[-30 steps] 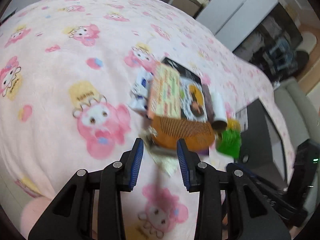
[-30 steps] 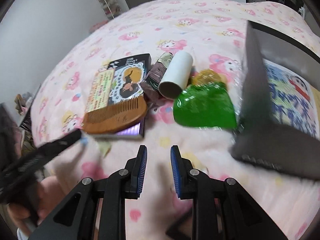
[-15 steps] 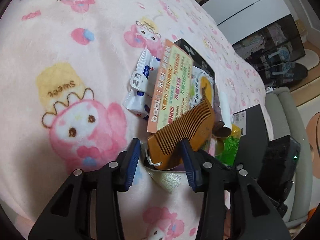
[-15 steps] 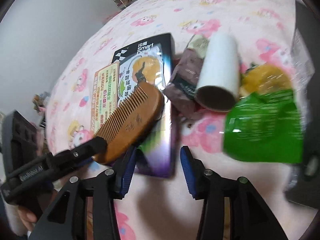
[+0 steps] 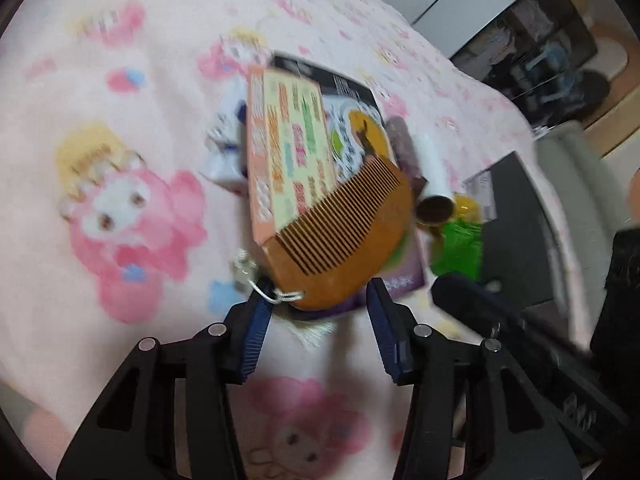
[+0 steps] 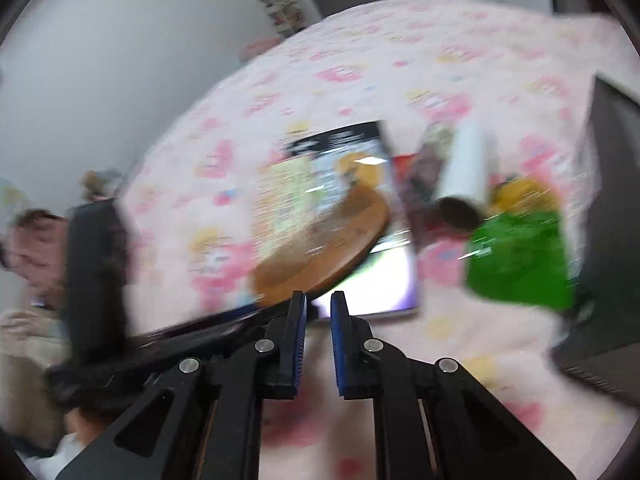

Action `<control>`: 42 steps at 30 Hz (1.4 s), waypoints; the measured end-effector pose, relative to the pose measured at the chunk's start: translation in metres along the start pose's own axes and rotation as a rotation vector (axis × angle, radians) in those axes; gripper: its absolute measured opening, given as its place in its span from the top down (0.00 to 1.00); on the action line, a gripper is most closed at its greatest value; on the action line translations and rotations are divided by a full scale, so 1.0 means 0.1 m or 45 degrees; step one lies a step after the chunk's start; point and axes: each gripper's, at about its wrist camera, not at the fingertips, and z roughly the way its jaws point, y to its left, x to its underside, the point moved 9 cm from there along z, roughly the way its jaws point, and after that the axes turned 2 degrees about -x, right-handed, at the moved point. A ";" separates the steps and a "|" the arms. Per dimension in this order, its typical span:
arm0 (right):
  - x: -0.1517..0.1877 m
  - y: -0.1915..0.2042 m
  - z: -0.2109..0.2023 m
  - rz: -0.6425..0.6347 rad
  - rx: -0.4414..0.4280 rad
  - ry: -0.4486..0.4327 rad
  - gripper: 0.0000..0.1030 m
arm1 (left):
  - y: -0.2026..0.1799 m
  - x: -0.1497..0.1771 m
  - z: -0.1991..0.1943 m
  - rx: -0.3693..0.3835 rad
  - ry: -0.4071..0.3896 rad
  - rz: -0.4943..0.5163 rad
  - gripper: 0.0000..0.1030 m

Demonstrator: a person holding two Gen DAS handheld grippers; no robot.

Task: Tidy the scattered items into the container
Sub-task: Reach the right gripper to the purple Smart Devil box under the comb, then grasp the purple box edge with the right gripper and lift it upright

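Note:
A brown wooden comb with a white cord lies tilted on a pile of items on the pink blanket; it also shows in the right wrist view. My left gripper is open with its fingers on either side of the comb's near end. My right gripper has its jaws nearly together and empty, just in front of the comb. Under the comb lie an orange printed box and a black flat box. A dark grey container stands to the right.
A white tube, a green packet, a yellow item and a white-blue wipes pack lie around the pile. The bed's pink blanket spreads all around. Both views are blurred.
My left gripper has opened wider around the comb's end. My right gripper has narrowed and drawn back, and the comb now sits tilted on the pile.

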 end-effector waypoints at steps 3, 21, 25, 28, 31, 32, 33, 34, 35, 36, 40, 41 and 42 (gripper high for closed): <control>-0.02 -0.26 0.08 0.096 0.032 0.021 0.80 | 0.06 -0.01 -0.06 -0.045 -0.037 0.007 0.54; -0.08 -0.35 0.32 0.160 -0.091 0.006 0.70 | 0.18 -0.08 -0.04 0.135 0.031 -0.104 0.59; 0.01 -0.19 -0.15 0.081 -0.043 -0.021 0.73 | -0.15 0.20 -0.25 0.259 0.102 -0.002 0.66; 0.10 -0.08 -0.46 0.049 -0.063 -0.043 0.77 | -0.46 0.37 -0.38 0.387 0.112 0.048 0.72; 0.26 -0.11 -0.60 -0.009 0.059 -0.049 0.77 | -0.51 0.44 -0.33 0.293 0.083 0.106 0.72; 0.32 -0.14 -0.58 0.023 0.053 -0.031 0.77 | -0.47 0.47 -0.28 0.282 0.105 0.083 0.72; 0.38 -0.17 -0.56 0.058 0.037 -0.018 0.77 | -0.41 0.51 -0.23 0.275 0.134 0.046 0.72; 0.42 -0.18 -0.55 0.074 0.024 -0.010 0.77 | -0.35 0.52 -0.21 0.274 0.148 0.020 0.71; 0.45 -0.18 -0.54 0.071 0.018 -0.006 0.77 | -0.30 0.52 -0.19 0.278 0.162 -0.006 0.69; 0.46 -0.16 -0.51 0.061 0.025 -0.002 0.77 | -0.27 0.53 -0.18 0.291 0.173 -0.025 0.65; 0.42 -0.09 -0.39 0.035 0.055 0.018 0.77 | -0.09 0.45 -0.15 0.204 0.116 -0.068 0.58; 0.39 -0.09 -0.35 0.025 0.073 0.017 0.77 | -0.05 0.42 -0.16 0.183 0.091 -0.085 0.58; 0.38 -0.10 -0.36 0.016 0.087 0.015 0.77 | -0.02 0.40 -0.16 0.194 0.080 -0.110 0.58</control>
